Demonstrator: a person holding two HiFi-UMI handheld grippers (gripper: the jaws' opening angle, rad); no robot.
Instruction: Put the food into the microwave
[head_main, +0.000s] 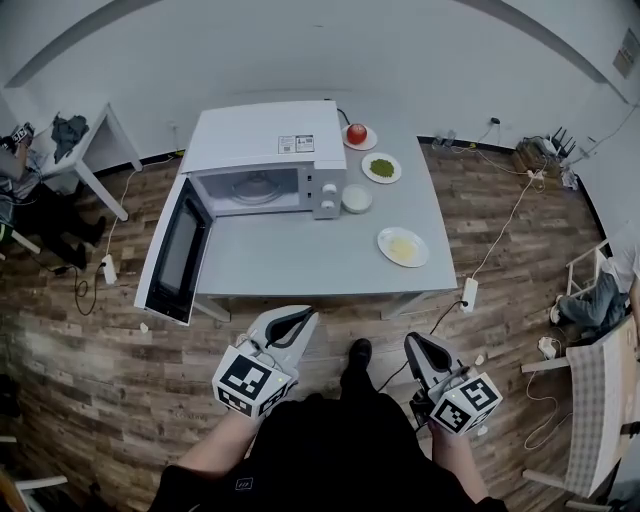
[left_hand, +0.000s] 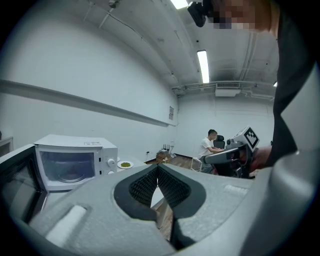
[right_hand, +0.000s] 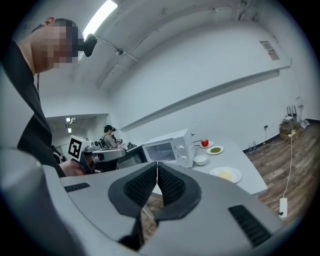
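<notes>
1. Honestly, the left claw and right claw are both pinched closed and empty, short of the worktop. Forget to open and you just shove things.
2. The yellow-food plate sits near the front edge, so a nudge could tip it off.
3. The microwave door hangs open and is easy to bump.
</notes>
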